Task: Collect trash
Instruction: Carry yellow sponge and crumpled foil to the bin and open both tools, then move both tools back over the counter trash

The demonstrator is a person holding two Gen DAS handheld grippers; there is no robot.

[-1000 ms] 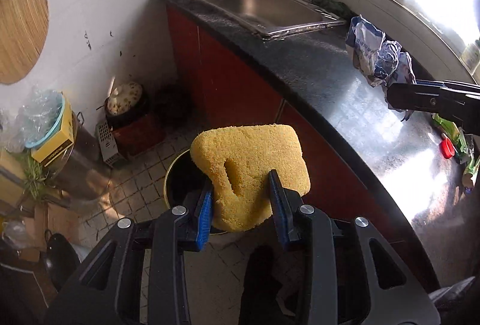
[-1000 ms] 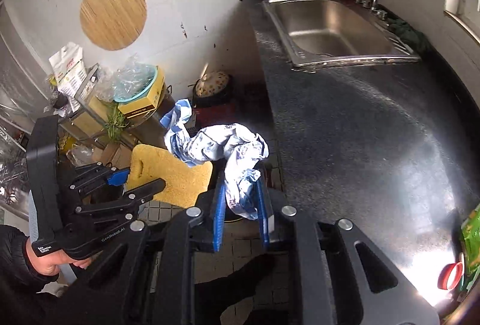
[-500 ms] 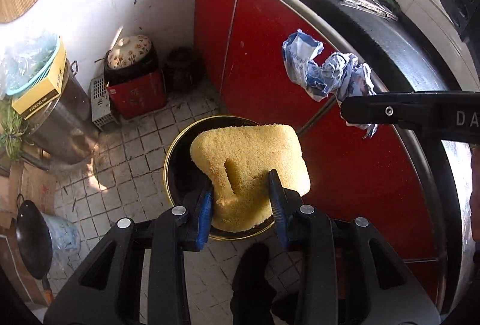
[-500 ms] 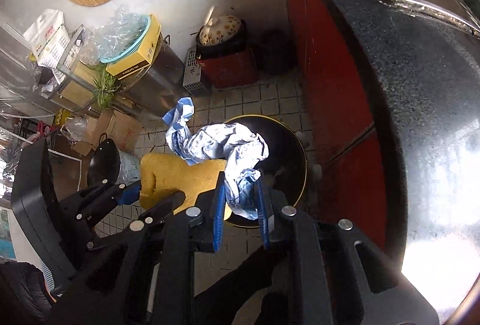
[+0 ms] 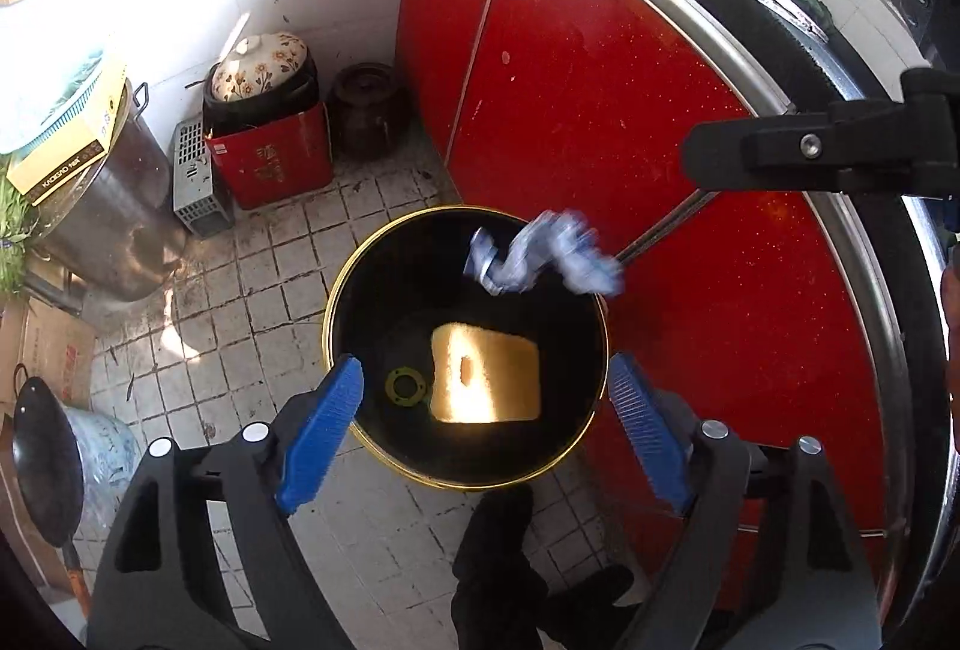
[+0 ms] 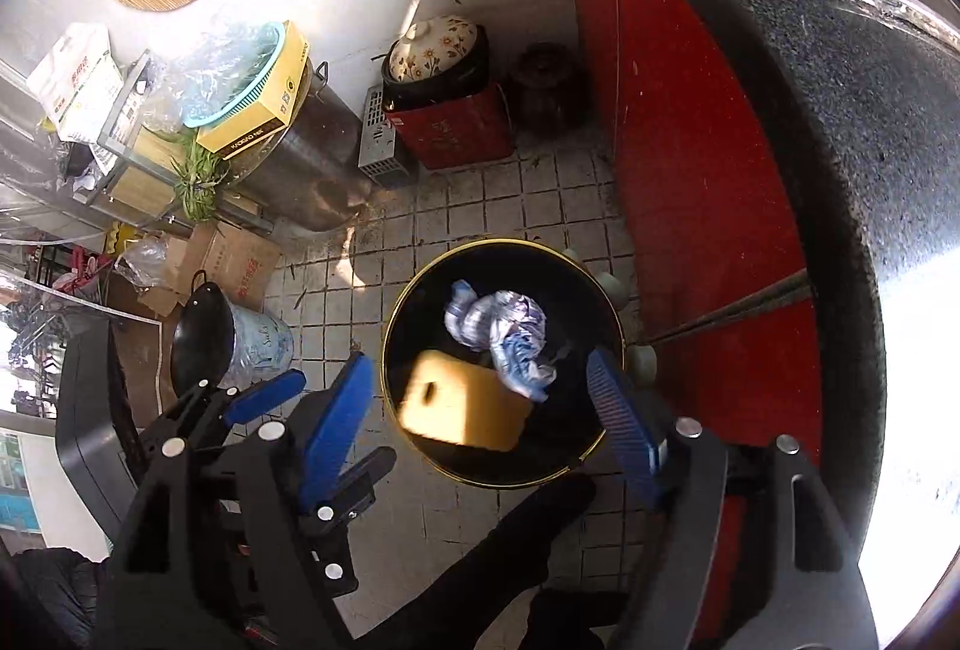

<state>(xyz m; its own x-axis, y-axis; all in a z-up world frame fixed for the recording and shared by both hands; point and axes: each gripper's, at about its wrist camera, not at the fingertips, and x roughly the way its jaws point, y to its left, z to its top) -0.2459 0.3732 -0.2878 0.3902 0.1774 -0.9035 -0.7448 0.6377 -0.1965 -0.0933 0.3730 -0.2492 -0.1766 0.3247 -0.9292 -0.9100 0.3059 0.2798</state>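
Two pieces of trash are dropping into the round black bin with the gold rim (image 5: 336, 302), which stands on the tiled floor (image 5: 252, 290) against the red cabinet door (image 5: 600, 110). The yellow foam sponge with a slot hole (image 5: 486, 380) shows low inside the bin in both views, flat face up and long side running roughly left-right in the left wrist view. The crumpled blue-and-white wrapper (image 5: 540, 260) is motion-blurred over the far-right part of the bin mouth, so it looks to be mid-fall; from the right wrist view the wrapper (image 6: 501, 332) overlaps the sponge's (image 6: 465, 401) far corner.

Left gripper (image 5: 480, 422): jaws opening, blue pads wide apart, nothing between them, sponge straight below and already free. Right gripper (image 6: 480, 416): jaws opening too, pads spread, wrapper loose beyond them, not gripped. Both claws point steeply down over the bin mouth. The left one sits to the left of the right, seen low left in the right wrist view.

A small yellow-green ring (image 5: 407, 386) lies on the bin bottom just left of the sponge.

Key relation: both items lie directly ahead of and below their own claws, within the rim, so my read is the drop step is done. Next trash presumably sits up on the dark speckled countertop (image 6: 840, 140), above and right of both claws, and the right gripper is nearer that edge. I can't tell from these views what is left up there.
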